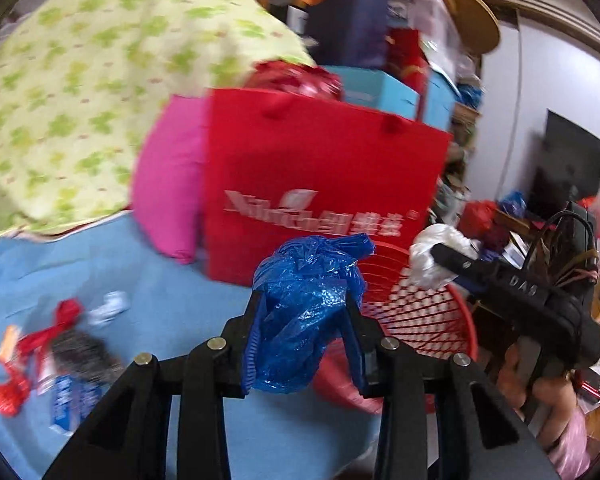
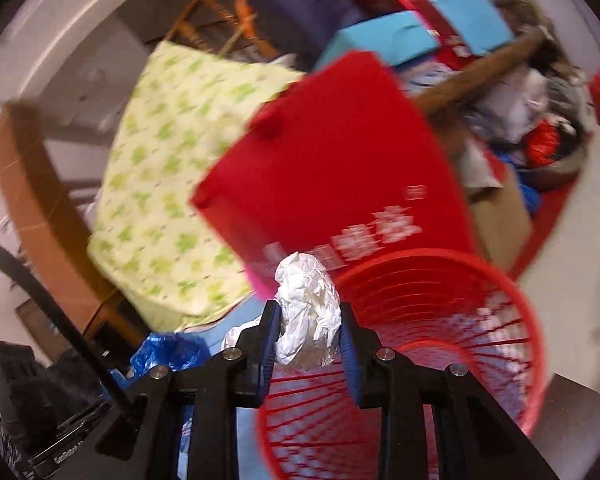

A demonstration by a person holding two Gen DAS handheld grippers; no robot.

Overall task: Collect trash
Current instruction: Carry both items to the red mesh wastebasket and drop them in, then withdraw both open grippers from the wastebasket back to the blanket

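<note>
My left tongs [image 1: 306, 312] are clamped on a crumpled blue plastic bag [image 1: 304, 300]. My right tongs [image 2: 309, 324] squeeze a white paper wad [image 2: 306, 304] over the red basket [image 2: 440, 320]. The red bag [image 1: 320, 176] behind has white writing, too blurry to read.

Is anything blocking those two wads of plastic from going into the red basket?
Nothing visible does. The red mesh basket stands open-topped just beyond the right gripper, which holds the white plastic wad near its rim. The left gripper holds the blue plastic bag beside the basket, with no obstacle between.
</note>
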